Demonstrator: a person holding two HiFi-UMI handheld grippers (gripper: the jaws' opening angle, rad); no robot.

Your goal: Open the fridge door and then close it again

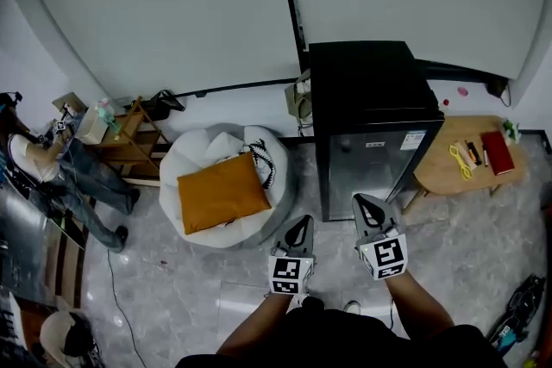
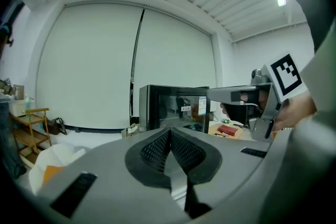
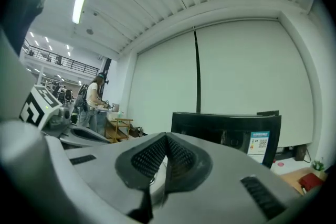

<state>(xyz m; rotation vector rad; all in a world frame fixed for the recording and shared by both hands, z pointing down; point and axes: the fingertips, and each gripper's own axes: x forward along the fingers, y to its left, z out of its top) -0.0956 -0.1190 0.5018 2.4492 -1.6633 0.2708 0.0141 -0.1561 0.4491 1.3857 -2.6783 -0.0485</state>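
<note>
A small black fridge [image 1: 371, 142] stands against the white wall with its glass-fronted door closed. It also fills the middle of the left gripper view [image 2: 173, 105] and the right gripper view [image 3: 226, 131]. My left gripper [image 1: 302, 225] hovers a short way in front of the fridge's lower left corner, jaws shut and empty [image 2: 169, 132]. To its right, my right gripper [image 1: 362, 202] is close to the bottom of the door without touching it, its pads closed together with nothing between them [image 3: 166, 138]. Both point roughly level at the fridge.
A white beanbag [image 1: 207, 155] with an orange cushion [image 1: 222, 190] lies left of the fridge. A round wooden table [image 1: 466, 172] holding a red book [image 1: 497, 152] stands on its right. A wooden shelf [image 1: 131, 138] and a person [image 1: 82, 172] are at the far left.
</note>
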